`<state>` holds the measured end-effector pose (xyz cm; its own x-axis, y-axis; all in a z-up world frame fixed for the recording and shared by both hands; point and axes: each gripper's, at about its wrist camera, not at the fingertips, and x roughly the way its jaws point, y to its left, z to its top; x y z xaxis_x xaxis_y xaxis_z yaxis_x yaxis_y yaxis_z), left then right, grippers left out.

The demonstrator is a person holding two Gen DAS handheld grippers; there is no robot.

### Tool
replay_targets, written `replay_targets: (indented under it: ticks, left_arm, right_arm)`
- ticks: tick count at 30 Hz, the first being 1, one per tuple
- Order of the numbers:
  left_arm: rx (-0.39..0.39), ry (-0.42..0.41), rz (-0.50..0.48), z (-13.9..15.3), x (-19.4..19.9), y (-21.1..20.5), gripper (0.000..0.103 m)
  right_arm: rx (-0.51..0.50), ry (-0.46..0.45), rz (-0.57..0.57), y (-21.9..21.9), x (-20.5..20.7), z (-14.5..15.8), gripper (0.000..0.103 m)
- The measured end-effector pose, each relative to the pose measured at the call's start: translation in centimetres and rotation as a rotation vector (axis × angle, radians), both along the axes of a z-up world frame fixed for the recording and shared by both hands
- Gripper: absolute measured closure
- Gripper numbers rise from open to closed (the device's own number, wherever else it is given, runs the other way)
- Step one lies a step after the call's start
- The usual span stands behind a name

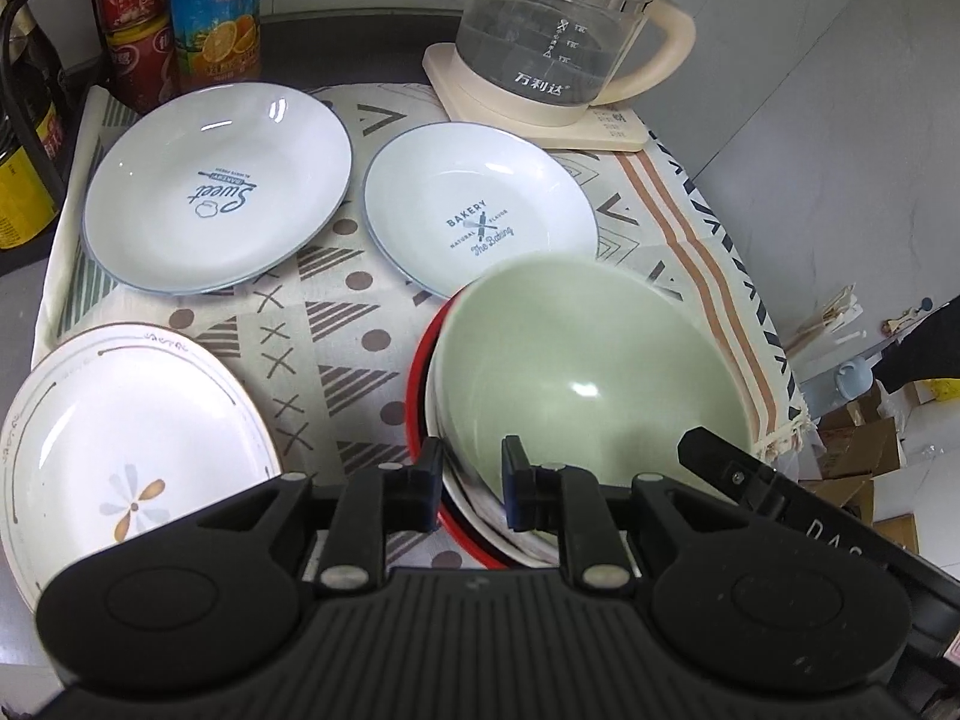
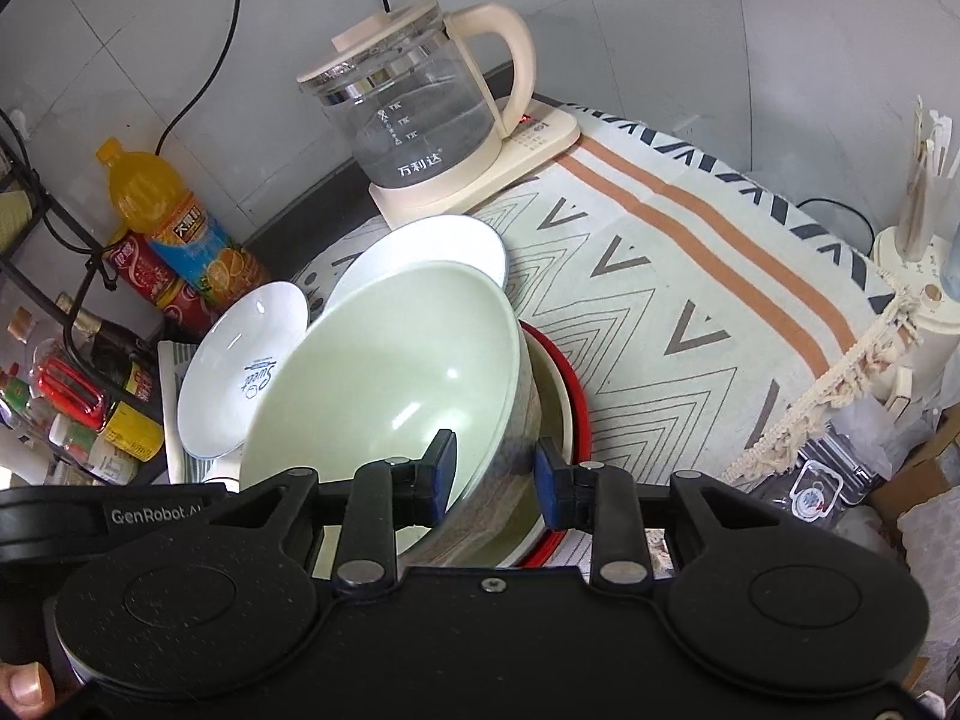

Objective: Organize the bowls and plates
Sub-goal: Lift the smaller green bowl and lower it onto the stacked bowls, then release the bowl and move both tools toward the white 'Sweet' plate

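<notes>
We hold the green bowl (image 1: 576,372) from both sides: our left gripper (image 1: 471,483) straddles its near rim, one pad outside and one inside, the jaws narrowed though we cannot tell if they actually pinch; our right gripper (image 2: 495,471) has one pad inside the bowl and the other outside its wall, with a slight gap showing at the outer pad, so a firm clamp cannot be told there either. The bowl is tilted and sits in a white bowl (image 1: 462,495), which rests in a red bowl (image 1: 420,372), the stack at 4 o'clock on the cloth (image 1: 360,324) in the left wrist view. At 12 o'clock from the stack lies the Bakery plate (image 1: 474,204), its near edge hidden behind the green rim. The Sweet plate (image 1: 216,186) lies at 10 o'clock, just apart from the Bakery plate, and a flower plate (image 1: 132,456) sits at 8 o'clock, near the cloth's edge. The kettle (image 1: 558,30) stands on its base at 1 o'clock, and cans (image 1: 135,18) and a juice bottle (image 1: 213,12) stand at 11 o'clock.
</notes>
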<state>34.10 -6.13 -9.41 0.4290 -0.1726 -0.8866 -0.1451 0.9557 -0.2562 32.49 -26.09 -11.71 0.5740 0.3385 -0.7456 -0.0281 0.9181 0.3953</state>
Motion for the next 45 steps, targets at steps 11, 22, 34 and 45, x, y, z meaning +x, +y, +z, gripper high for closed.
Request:
replay_targets:
  ticks: [11, 22, 34, 45]
  left_arm:
    - [0.033, -0.003, 0.027, 0.8, -1.0, 1.8, 0.063]
    - [0.065, -0.024, 0.035, 1.9, -4.0, 5.0, 0.033]
    - [0.077, -0.024, 0.071, 2.9, -8.5, 10.4, 0.021]
    - [0.089, -0.038, 0.123, 3.7, -12.6, 14.9, 0.009]
  right_arm:
    - [-0.039, -0.065, -0.021, -0.1, -1.0, 1.3, 0.054]
    - [-0.104, 0.005, -0.070, 0.4, -2.8, -0.9, 0.054]
    - [-0.093, -0.052, -0.020, 4.7, -5.4, 2.1, 0.025]
    - [-0.078, -0.061, 0.095, 10.1, -8.1, 3.7, 0.000]
